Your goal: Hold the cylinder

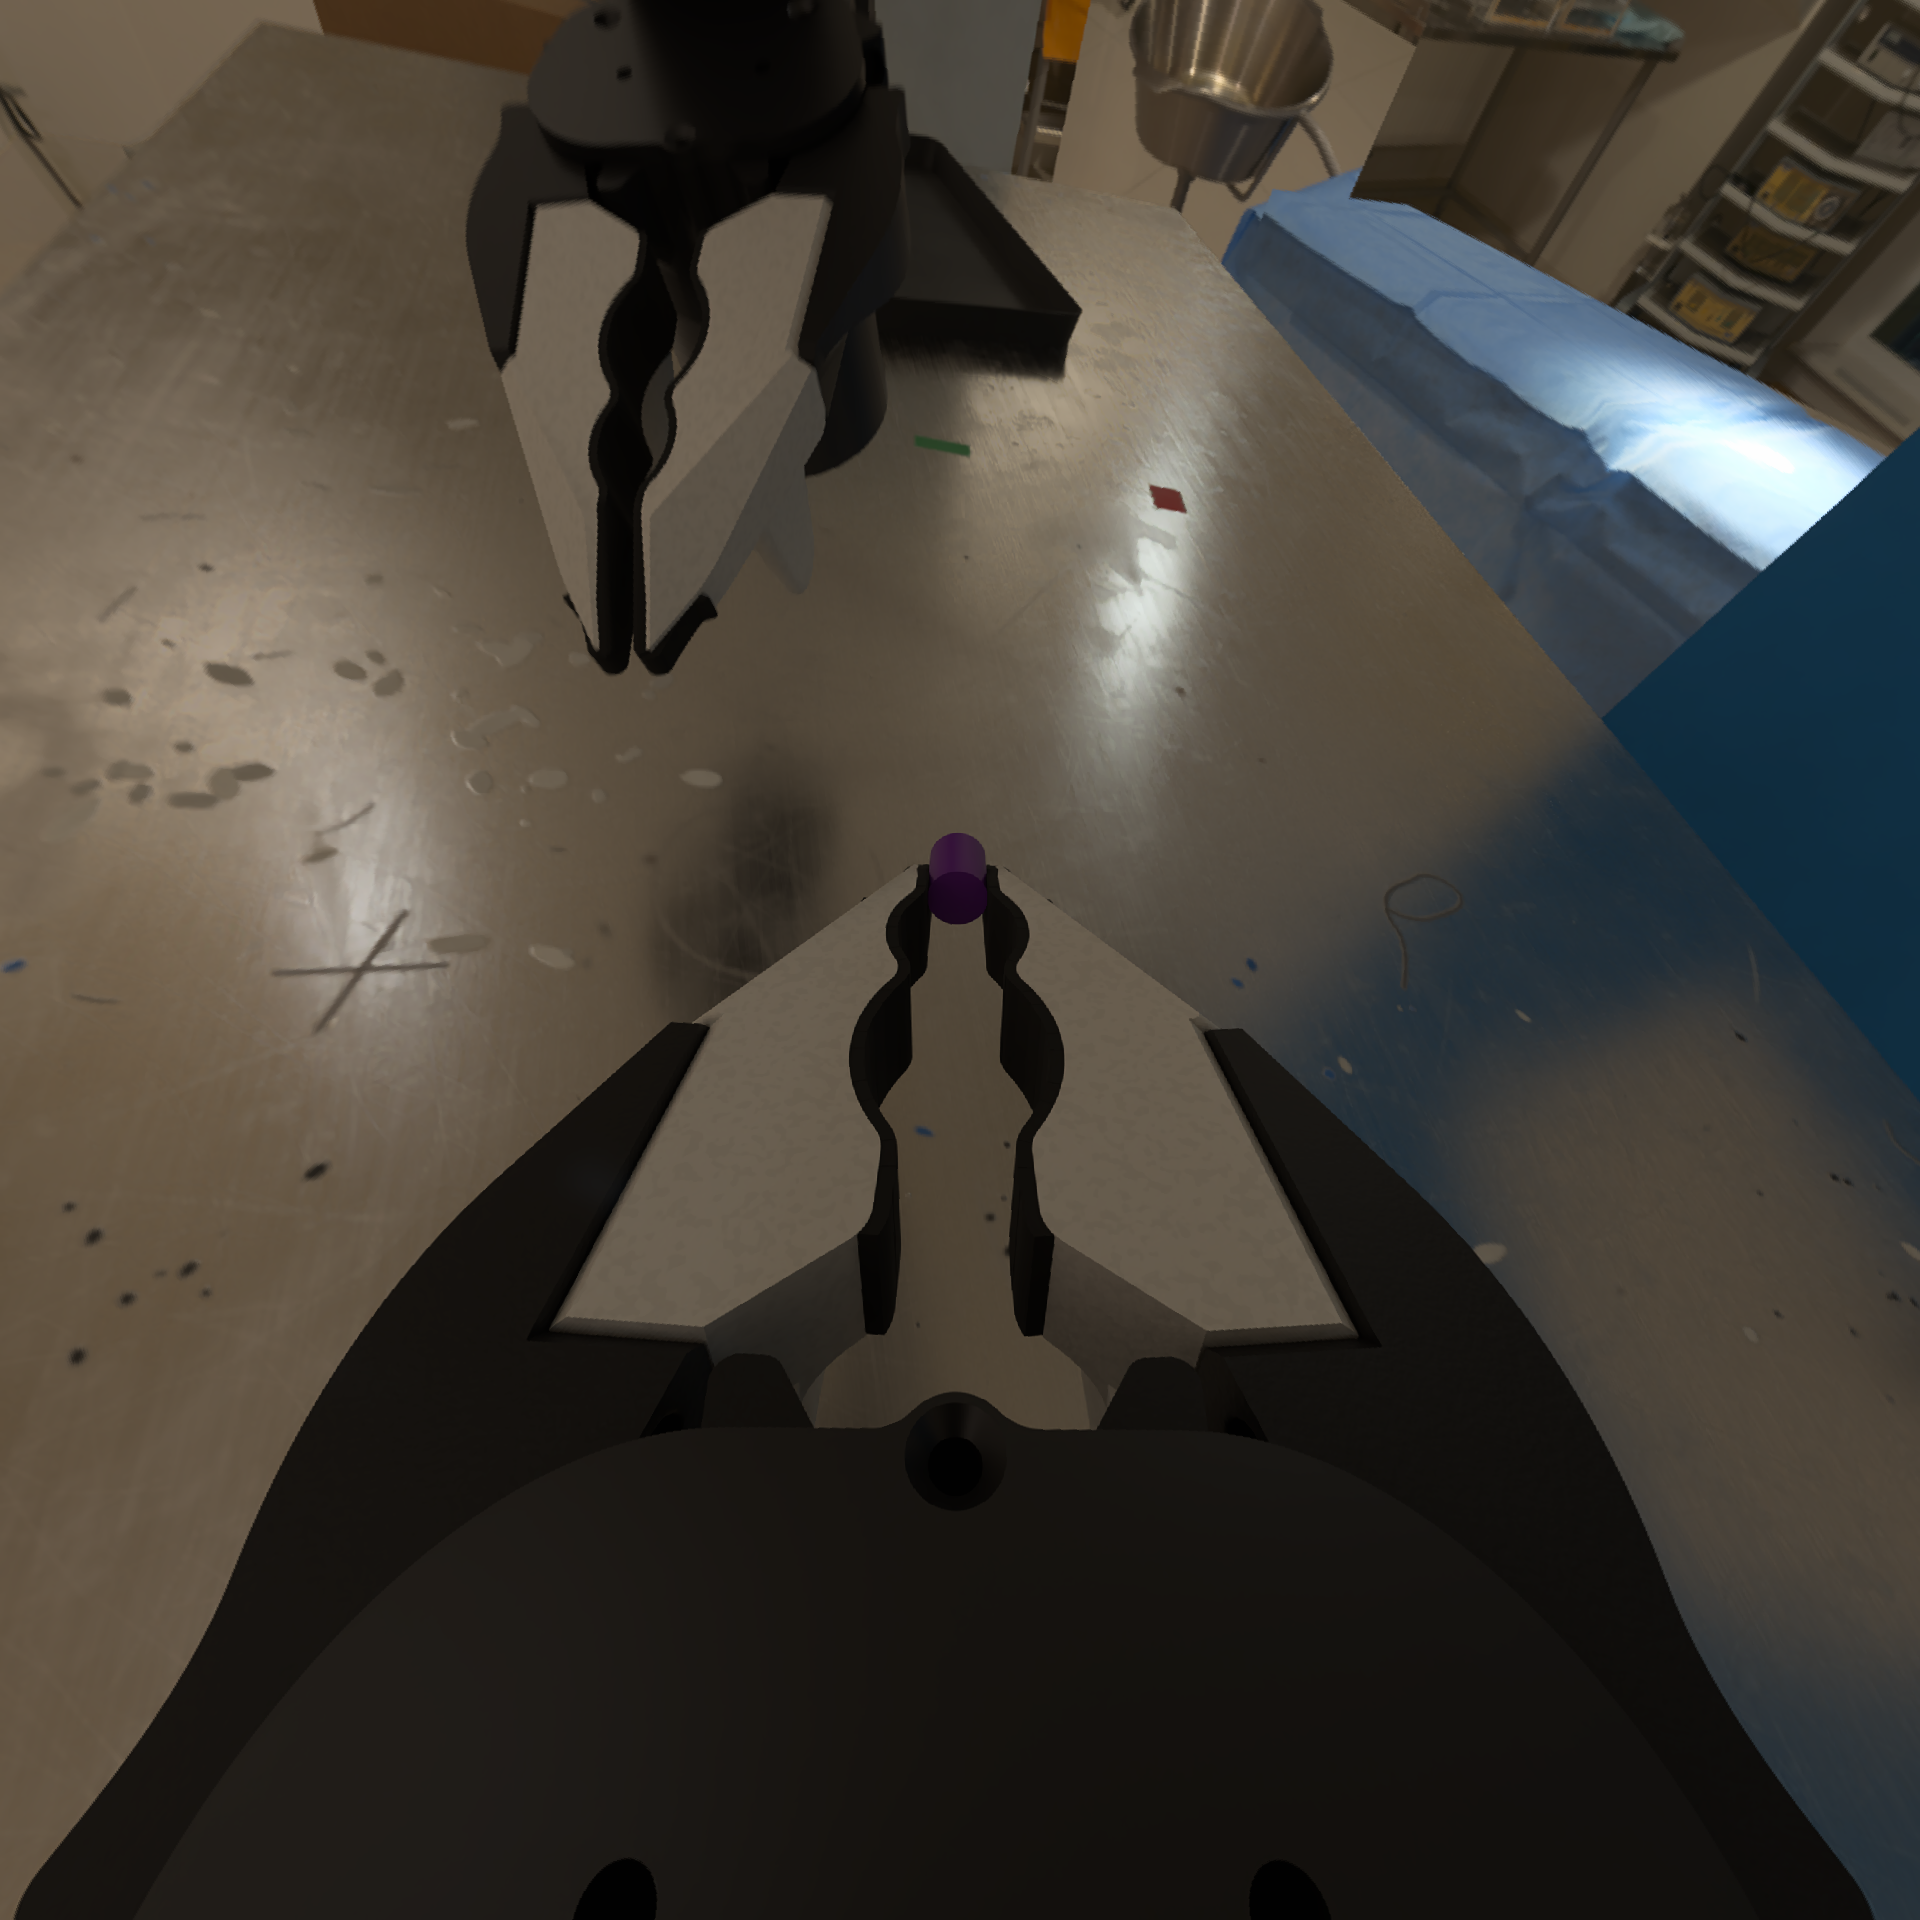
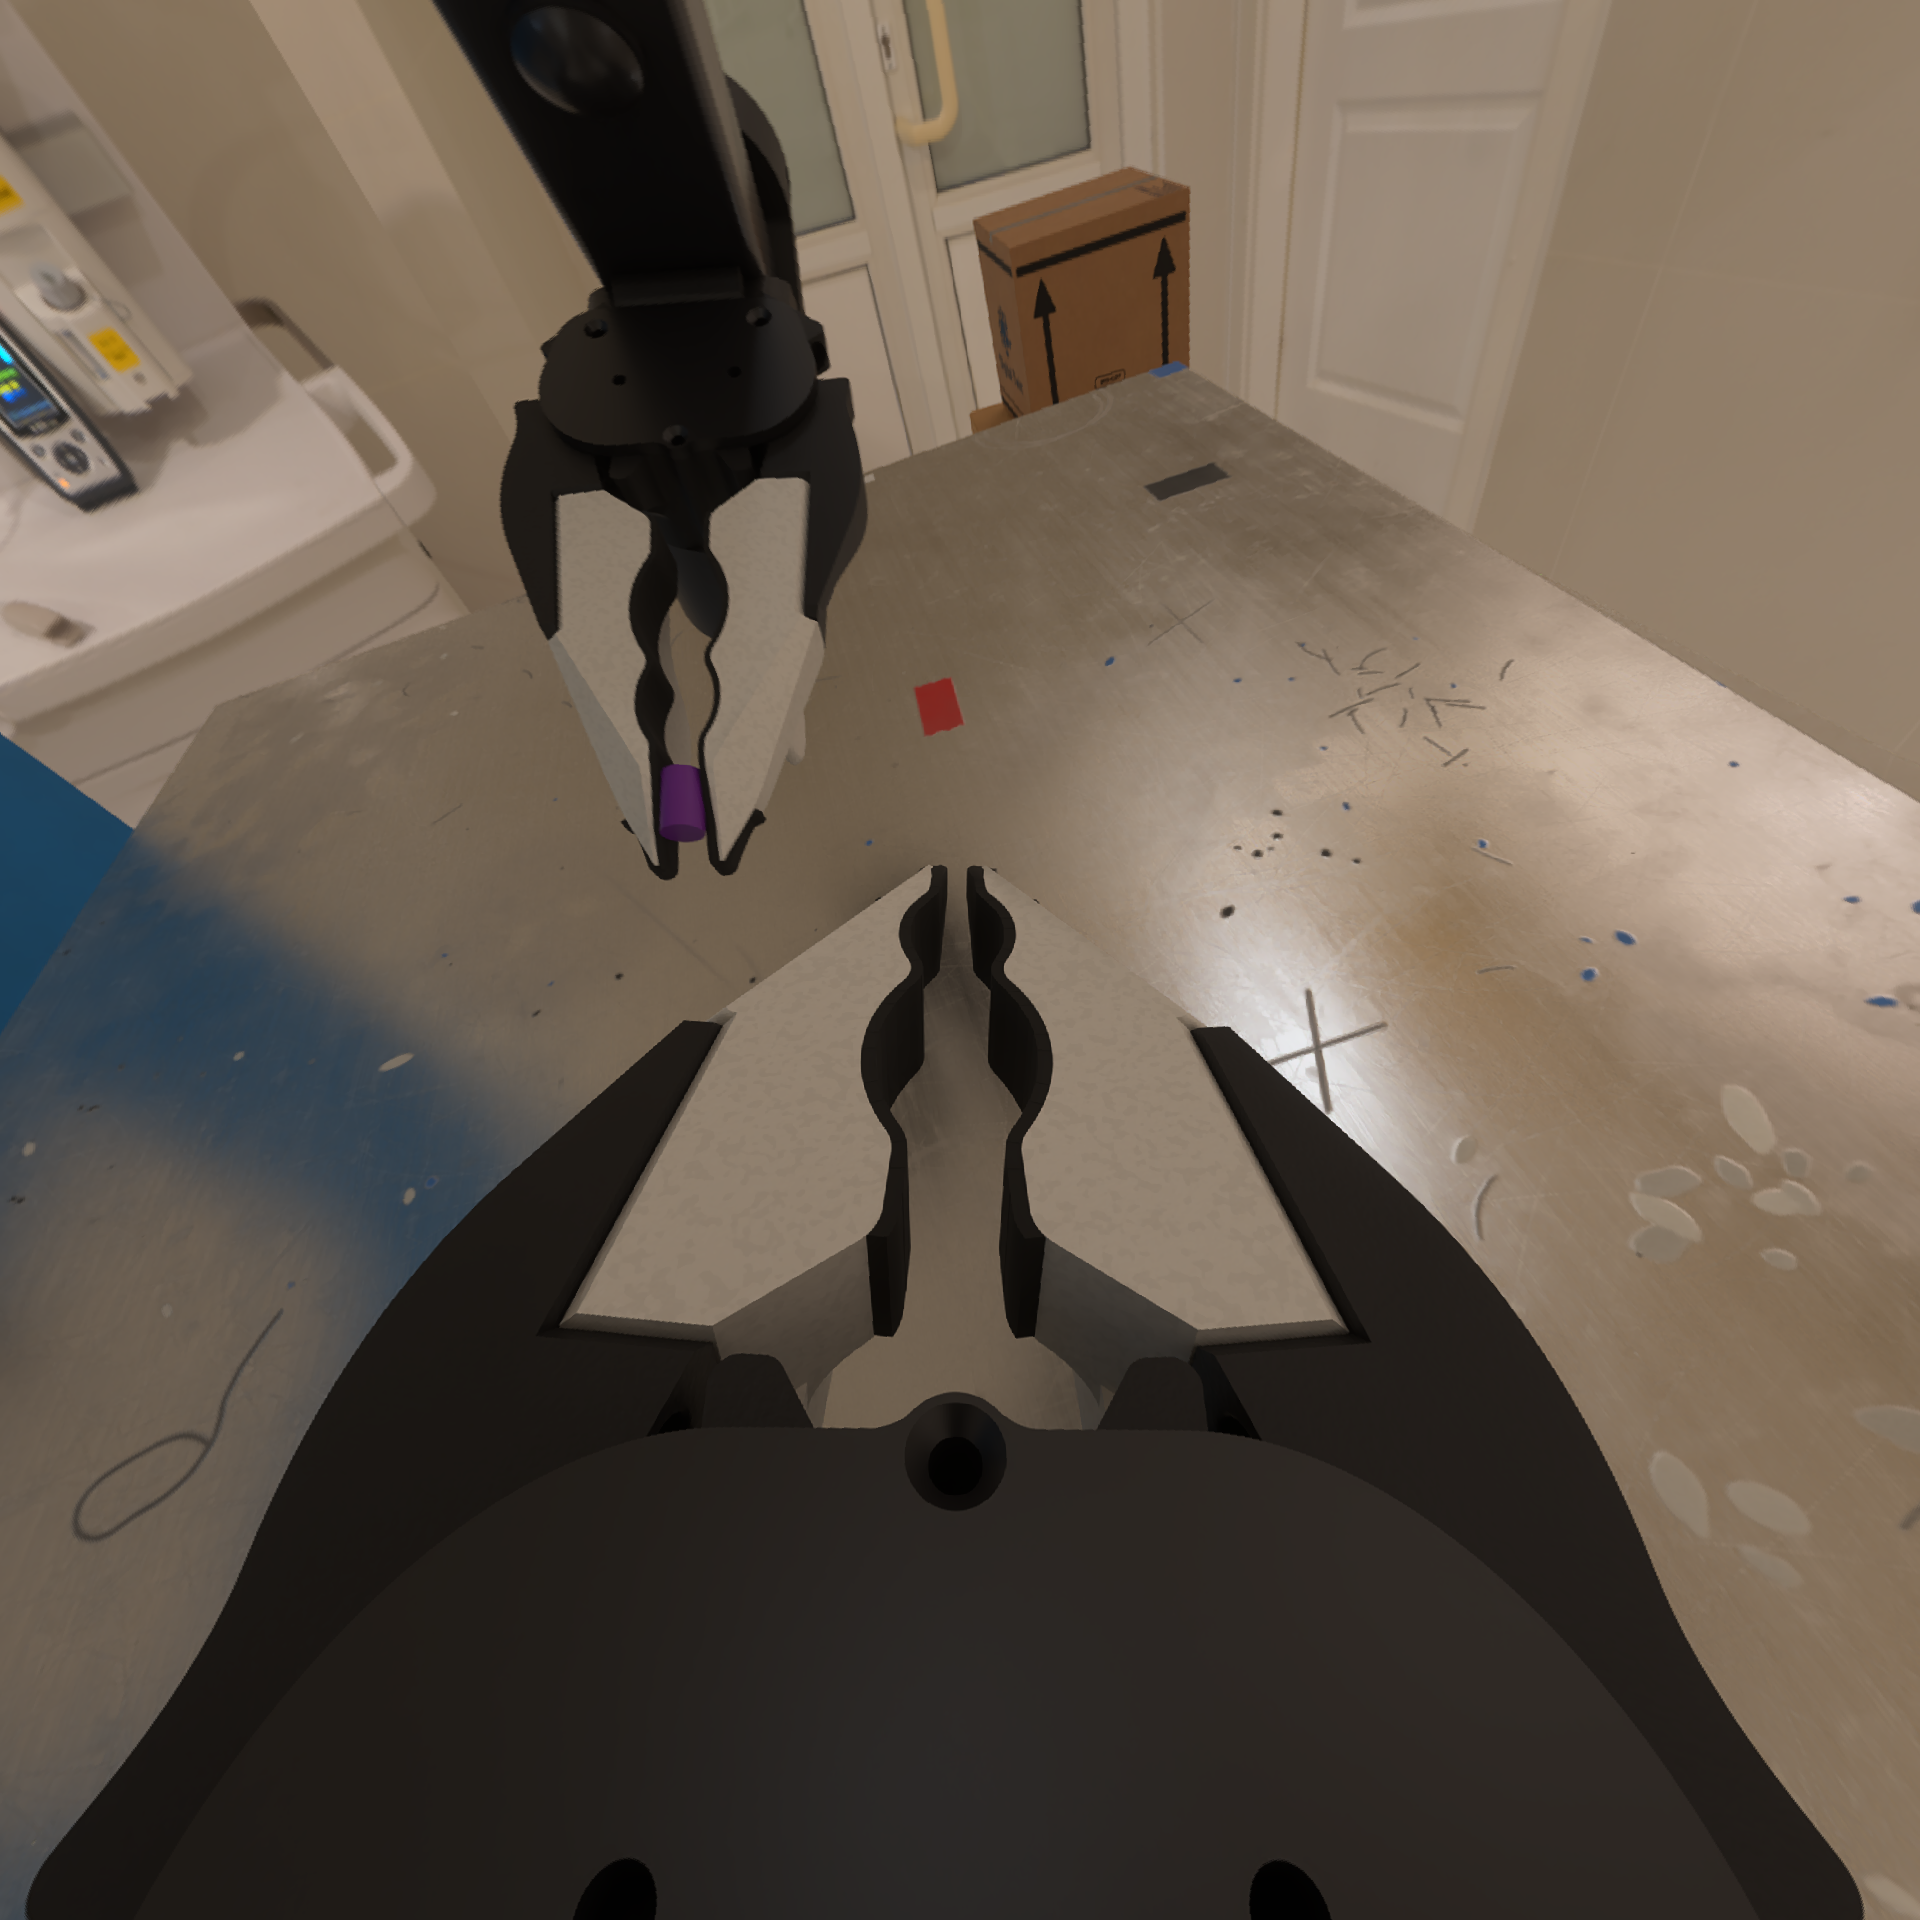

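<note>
The left gripper point(image 1: 956, 883) has its two fingers clamped on the small purple cylinder point(image 1: 956, 881), which sits right at the fingertips, lifted clear of the steel table point(image 1: 312, 520). From the other side the same cylinder point(image 2: 681, 802) shows pinched between the pale pads, just short of the black tips. The right gripper point(image 2: 956, 878) hangs opposite it, near but apart, its fingers drawn almost together with only a thin slit between them and nothing in them.

On the far side of the table, behind the right gripper point(image 1: 623, 655), lies a black tray point(image 1: 987, 281); what it holds is hidden from here. Beyond the table edge stands a steel bucket point(image 1: 1226, 83), its inside out of sight. A brown cardboard box point(image 2: 1086, 291) sits closed by the doors. A red patch point(image 2: 938, 707) and a green strip point(image 1: 942, 446) lie flat on the tabletop, well apart from the cylinder.
</note>
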